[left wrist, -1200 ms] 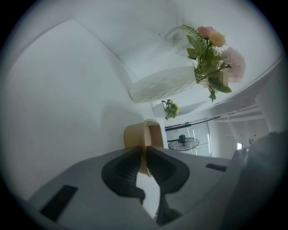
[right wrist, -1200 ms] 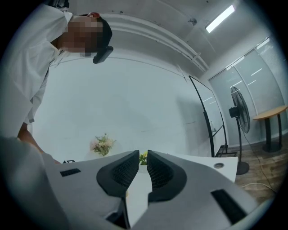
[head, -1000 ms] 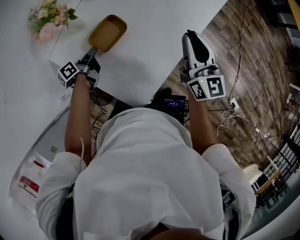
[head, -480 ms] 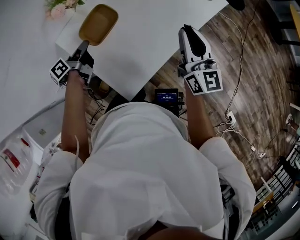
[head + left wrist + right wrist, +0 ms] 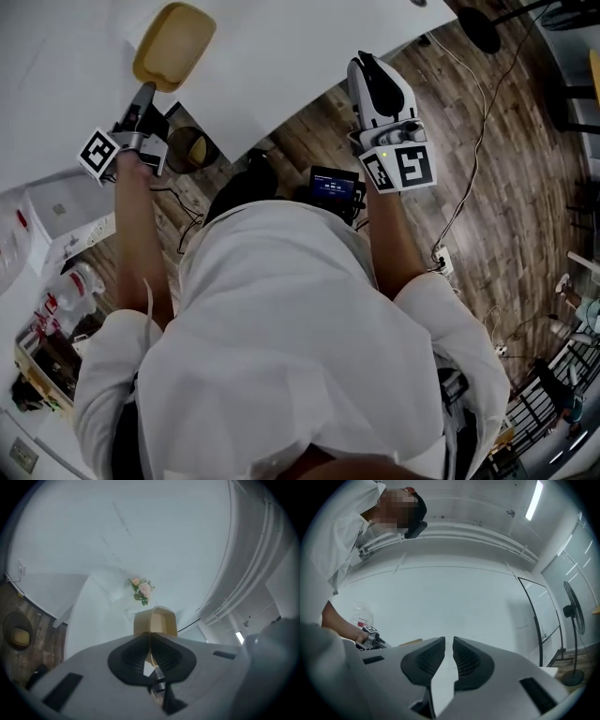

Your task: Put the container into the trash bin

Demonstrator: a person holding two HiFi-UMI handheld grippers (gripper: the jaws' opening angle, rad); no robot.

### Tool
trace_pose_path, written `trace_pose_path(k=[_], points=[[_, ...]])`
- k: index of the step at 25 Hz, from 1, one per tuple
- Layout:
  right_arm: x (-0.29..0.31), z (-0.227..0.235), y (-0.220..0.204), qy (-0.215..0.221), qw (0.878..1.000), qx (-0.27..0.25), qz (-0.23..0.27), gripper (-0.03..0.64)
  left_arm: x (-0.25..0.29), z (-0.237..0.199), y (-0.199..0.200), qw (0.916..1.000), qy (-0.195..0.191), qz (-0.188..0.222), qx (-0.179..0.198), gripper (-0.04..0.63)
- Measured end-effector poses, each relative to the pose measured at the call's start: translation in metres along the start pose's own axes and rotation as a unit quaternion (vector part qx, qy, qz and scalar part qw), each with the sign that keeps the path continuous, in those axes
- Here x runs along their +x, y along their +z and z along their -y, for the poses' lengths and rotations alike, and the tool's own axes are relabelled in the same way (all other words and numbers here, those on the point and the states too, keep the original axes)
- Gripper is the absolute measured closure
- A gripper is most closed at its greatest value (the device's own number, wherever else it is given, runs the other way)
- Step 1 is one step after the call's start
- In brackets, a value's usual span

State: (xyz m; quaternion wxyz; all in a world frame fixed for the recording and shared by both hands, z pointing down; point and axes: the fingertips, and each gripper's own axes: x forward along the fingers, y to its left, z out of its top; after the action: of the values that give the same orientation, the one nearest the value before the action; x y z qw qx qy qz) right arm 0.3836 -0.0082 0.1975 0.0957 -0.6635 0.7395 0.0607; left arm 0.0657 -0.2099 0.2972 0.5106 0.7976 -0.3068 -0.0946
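Step in hand: carry. The container [image 5: 174, 42] is off the white table [image 5: 281, 56] and in the air, pinched by its near rim in the left gripper [image 5: 144, 94]. In the left gripper view the two pads are pressed together on that thin tan wall, and the body of the container sticks out ahead of the jaws. The grip is narrow and on one edge only, so I judge the container could swing or slip if I turn the wrist fast.

Right gripper [image 5: 362, 64]: jaws a thin slit apart with nothing between them. It is raised beside the table edge, over the wood floor [image 5: 487, 187], and has no part in this step.

The trash bin [image 5: 190, 150] is a dark round bin on the floor just below the table edge, near the left gripper, with something yellow already inside. In the left gripper view it sits low and far to the left, so the container is not yet over it.

Next move, as I read it:
- bring the left gripper back and down until the container hangs over the bin mouth
- only then part the jaws
- keep the container clear of the table edge on the way.

Against one second ago:
- then the container was low over the table, near the flowers [image 5: 142, 590]; now it is carried higher
- the bin was out of the head view; now it shows
- the left gripper's hold on the rim is unchanged
- the right gripper is empty as before.
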Motion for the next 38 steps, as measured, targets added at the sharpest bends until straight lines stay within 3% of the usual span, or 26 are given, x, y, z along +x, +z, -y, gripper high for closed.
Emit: trace_pose_path(k=[10,18,23,27,38], points=[[-0.019,-0.057,-0.011,0.103,0.994,0.019,-0.005,0.545,-0.137,-0.040,-0.045,0.9929,0.066,0.092,-0.036,0.574],[0.003,-0.146,-0.021,0.197,0.979,0.047,-0.010,0.545,-0.244,-0.079,-0.051,0.9771,0.122,0.159,-0.071,0.574],[0.028,-0.187,-0.035,0.228,0.972,0.056,-0.021,0.545,-0.281,-0.112,-0.045,0.9683,0.154,0.178,-0.083,0.574],[0.049,-0.227,-0.049,0.246,0.967,0.062,-0.037,0.545,-0.301,-0.145,-0.038,0.9642,0.151,0.188,-0.111,0.574],[0.121,-0.342,-0.114,0.250,0.960,0.071,-0.102,0.545,-0.336,-0.272,0.007,0.9539,0.176,0.160,-0.183,0.574]])
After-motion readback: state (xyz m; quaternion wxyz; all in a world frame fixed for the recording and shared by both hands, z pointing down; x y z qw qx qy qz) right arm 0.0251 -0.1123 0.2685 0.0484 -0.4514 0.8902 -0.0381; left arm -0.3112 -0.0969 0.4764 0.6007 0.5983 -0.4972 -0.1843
